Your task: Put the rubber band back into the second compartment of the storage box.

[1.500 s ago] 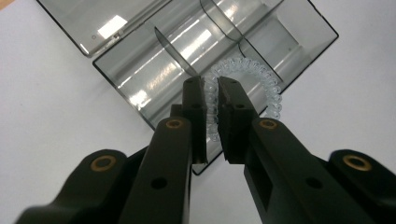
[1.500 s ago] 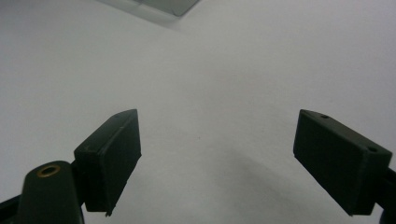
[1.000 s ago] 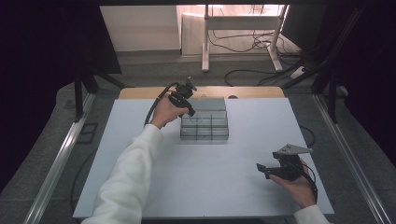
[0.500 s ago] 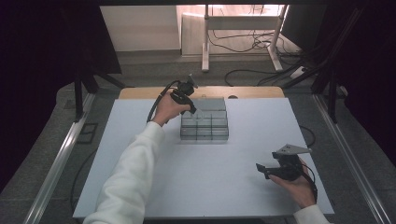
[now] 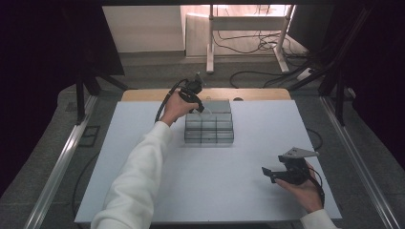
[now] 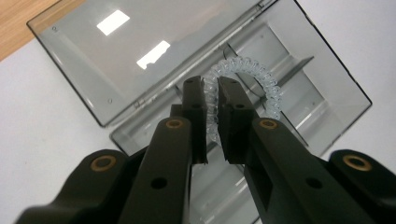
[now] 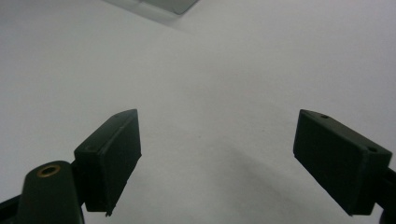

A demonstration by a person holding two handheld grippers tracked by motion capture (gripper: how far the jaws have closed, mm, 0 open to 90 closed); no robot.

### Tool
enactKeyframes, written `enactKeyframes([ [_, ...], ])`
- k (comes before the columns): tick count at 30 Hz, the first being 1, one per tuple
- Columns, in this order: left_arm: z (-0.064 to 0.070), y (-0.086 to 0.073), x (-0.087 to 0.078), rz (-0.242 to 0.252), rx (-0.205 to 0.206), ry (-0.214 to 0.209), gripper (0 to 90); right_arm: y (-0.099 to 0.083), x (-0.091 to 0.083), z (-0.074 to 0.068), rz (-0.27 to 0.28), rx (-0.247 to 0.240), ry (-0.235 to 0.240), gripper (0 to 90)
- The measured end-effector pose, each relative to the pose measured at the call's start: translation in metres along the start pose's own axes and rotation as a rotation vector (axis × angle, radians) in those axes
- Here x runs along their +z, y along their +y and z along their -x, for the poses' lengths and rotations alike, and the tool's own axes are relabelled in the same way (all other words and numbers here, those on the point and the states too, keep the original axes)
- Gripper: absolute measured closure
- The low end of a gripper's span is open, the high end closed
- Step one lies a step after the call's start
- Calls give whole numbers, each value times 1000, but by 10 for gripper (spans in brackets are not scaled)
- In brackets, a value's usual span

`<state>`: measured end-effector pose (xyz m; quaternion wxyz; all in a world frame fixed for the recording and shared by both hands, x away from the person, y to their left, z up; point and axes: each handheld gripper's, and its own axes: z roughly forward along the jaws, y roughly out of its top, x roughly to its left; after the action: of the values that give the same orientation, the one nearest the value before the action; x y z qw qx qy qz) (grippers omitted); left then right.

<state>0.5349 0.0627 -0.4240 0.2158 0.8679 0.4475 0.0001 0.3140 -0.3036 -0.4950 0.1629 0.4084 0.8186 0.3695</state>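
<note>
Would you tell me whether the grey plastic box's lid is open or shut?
Open: the lid lies swung back from the compartment box, where the left gripper grips a clear coil tie.

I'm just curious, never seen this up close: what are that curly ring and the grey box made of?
The coiled ring looks like clear, glossy plastic: you see through its spiral loops. The box seems smoky translucent hard plastic; its open lid mirrors ceiling lights. The left gripper pinching the ring looks matte black plastic, though that is less certain.
</note>
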Motion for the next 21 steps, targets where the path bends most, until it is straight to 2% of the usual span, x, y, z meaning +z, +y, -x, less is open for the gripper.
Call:
enactKeyframes([
  [7, 1, 8, 10, 7, -10, -14, 822, 0, 0, 0, -1, -2, 0, 156],
  [21, 1, 6, 22, -11, -10, -12, 822, -1, 0, 1, -3, -2, 2, 157],
])
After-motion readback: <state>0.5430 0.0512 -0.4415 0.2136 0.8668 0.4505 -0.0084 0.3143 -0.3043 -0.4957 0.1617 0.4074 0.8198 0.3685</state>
